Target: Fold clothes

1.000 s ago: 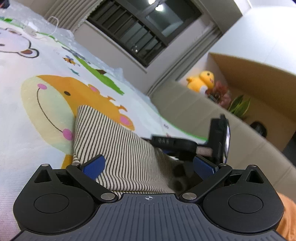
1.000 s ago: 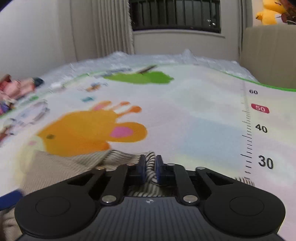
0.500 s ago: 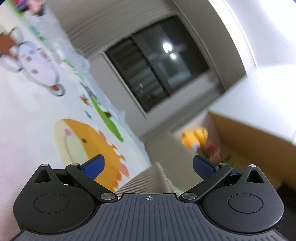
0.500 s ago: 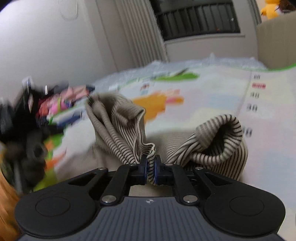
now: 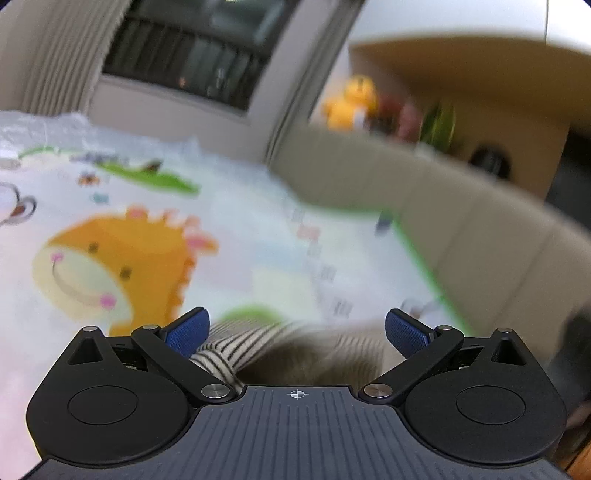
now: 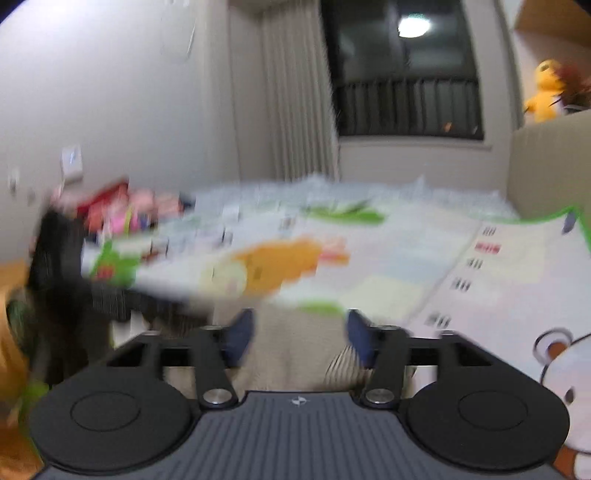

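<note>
Hanging wide open, left tongs [image 5: 294, 330] and right tongs [image 6: 300, 332], just above striped cloth [image 5: 236, 349], holding nothing.

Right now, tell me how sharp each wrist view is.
Left wrist: the gripper body is sharp, but the mat, sofa and striped cloth are motion-smeared. Right wrist: blurrier overall, even the open jaws; lamp glare on the window.

Both wrist cams sit low, close above the play mat [image 5: 258, 229], facing the window [image 6: 402, 88]. Shared: giraffe print [image 6: 280, 262], yellow plush [image 5: 351, 99], striped garment [image 5: 236, 347] right ahead of each gripper.
</note>
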Demonstrator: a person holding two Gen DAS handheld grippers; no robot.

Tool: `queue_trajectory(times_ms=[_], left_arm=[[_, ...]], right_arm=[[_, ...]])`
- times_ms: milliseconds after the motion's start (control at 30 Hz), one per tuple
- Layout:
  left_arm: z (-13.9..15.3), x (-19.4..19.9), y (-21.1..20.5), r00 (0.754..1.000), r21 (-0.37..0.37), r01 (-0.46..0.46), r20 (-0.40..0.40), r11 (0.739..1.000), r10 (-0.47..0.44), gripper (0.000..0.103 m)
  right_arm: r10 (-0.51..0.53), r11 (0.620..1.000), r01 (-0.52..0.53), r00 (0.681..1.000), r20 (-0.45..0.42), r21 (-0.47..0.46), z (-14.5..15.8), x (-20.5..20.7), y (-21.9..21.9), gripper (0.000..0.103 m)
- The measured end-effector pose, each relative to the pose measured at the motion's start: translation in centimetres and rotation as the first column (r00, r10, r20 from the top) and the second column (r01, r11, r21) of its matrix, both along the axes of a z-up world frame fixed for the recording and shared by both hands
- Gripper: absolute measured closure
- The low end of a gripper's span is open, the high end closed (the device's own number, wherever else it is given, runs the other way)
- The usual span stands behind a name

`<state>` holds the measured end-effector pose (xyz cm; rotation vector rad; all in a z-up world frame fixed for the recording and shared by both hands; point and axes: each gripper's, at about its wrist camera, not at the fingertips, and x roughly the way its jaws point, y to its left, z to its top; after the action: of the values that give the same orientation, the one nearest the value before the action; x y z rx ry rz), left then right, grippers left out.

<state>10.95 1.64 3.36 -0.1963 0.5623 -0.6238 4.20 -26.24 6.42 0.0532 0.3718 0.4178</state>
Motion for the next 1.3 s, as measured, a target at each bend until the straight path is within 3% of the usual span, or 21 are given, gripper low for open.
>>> queue_trajectory(times_ms=[133, 267, 333, 467, 667, 800, 933, 1133, 1233, 1300], left_arm=[[-2.9, -0.1, 0.2, 0.996, 0.118, 0.021, -0.091, 0.993, -0.01, 0.0], [-3.1, -1.4, 0.0, 0.997, 0.194, 0.022, -0.078, 0.981, -0.007, 0.0], [-2.7, -1.6, 0.5, 0.995, 0.162, 0.01, -0.101, 0.987, 0.006, 0.0], [-1.2, -1.6, 4.0, 0.989, -0.032, -0.091, -0.124, 0.995, 0.086, 0.0], [-1.6, 0.0, 7.0, 0.963, -0.278, -0.158, -0.254, 0.947, 0.086, 0.0], [-3.3, 0.7, 6.9, 0.936, -0.288, -0.186, -0.341, 0.94, 0.081, 0.0], [-3.9, 1.1, 7.4, 0.922, -0.287, -0.18, -0.382, 0.941, 0.06, 0.0], [-2.5, 0.4, 8.2, 0.929, -0.212, -0.197, -0.353, 0.957, 0.113, 0.0], [-2.1, 0.5, 8.0, 0.931, -0.182, -0.144, -0.359, 0.973, 0.071, 0.0], [-2.7, 1.2, 7.1, 0.92, -0.153, -0.115, -0.389, 0.981, 0.047, 0.0]], right_arm=[[-0.004, 0.993, 0.013, 0.997, -0.077, 0.118, -1.6, 2.6, -0.4, 0.037], [-0.06, 0.998, 0.066, 0.975, -0.214, 0.018, -6.9, 5.4, 0.3, 0.034], [-0.058, 0.998, 0.064, 0.977, -0.206, 0.026, -8.1, 5.2, 0.0, 0.034], [-0.041, 0.998, 0.049, 0.976, -0.212, 0.032, -7.9, 4.1, -0.6, 0.034], [-0.065, 0.996, 0.078, 0.972, -0.225, 0.052, -7.1, 2.7, -1.1, 0.034], [-0.131, 0.978, 0.164, 0.964, -0.23, 0.132, -5.0, 1.4, -3.0, 0.036], [-0.153, 0.959, 0.218, 0.937, -0.316, 0.183, -5.3, 2.2, -5.0, 0.036], [-0.095, 0.958, 0.186, 0.923, -0.373, 0.217, -7.1, 4.4, -4.3, 0.036], [-0.066, 0.962, 0.162, 0.92, -0.386, 0.222, -7.9, 5.5, -3.5, 0.036], [-0.051, 0.963, 0.149, 0.919, -0.39, 0.225, -8.2, 6.3, -3.1, 0.045]])
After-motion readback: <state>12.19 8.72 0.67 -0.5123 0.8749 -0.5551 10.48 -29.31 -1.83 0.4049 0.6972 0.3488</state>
